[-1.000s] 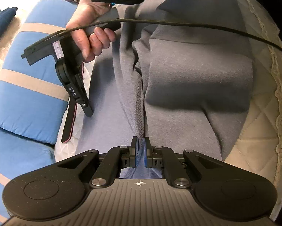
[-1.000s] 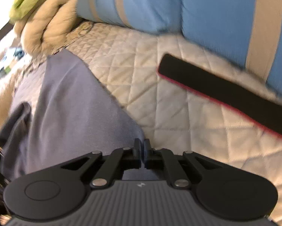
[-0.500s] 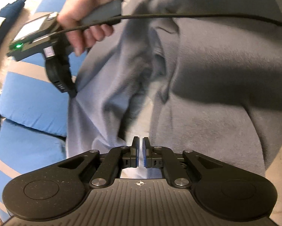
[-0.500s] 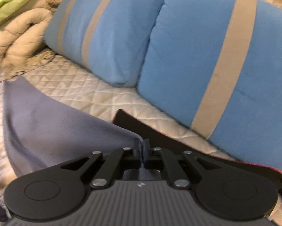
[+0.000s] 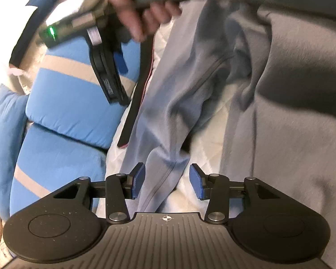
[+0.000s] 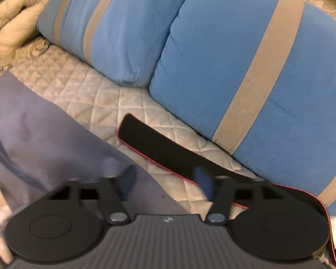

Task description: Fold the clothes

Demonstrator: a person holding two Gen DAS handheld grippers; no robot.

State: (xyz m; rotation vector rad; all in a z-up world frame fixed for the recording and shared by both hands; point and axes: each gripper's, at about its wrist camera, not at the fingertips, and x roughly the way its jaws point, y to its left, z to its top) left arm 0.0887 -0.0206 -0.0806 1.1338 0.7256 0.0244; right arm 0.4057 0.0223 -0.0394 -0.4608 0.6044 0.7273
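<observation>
I'm letting both claws spring apart, left claw [image 5: 166, 180] releasing the grey sweatpants [image 5: 168, 112] between its pads; right claw [image 6: 165, 182] empty, lifting clear gently.

Both claws, pinched shut on the grey sweatshirt [image 5: 190, 103] a second ago, are opening. The left claw [image 5: 166, 180] now has its pads clear of the seam fold between them; the right claw [image 6: 165, 185], at 11 o'clock in the left view, has released its edge.
</observation>
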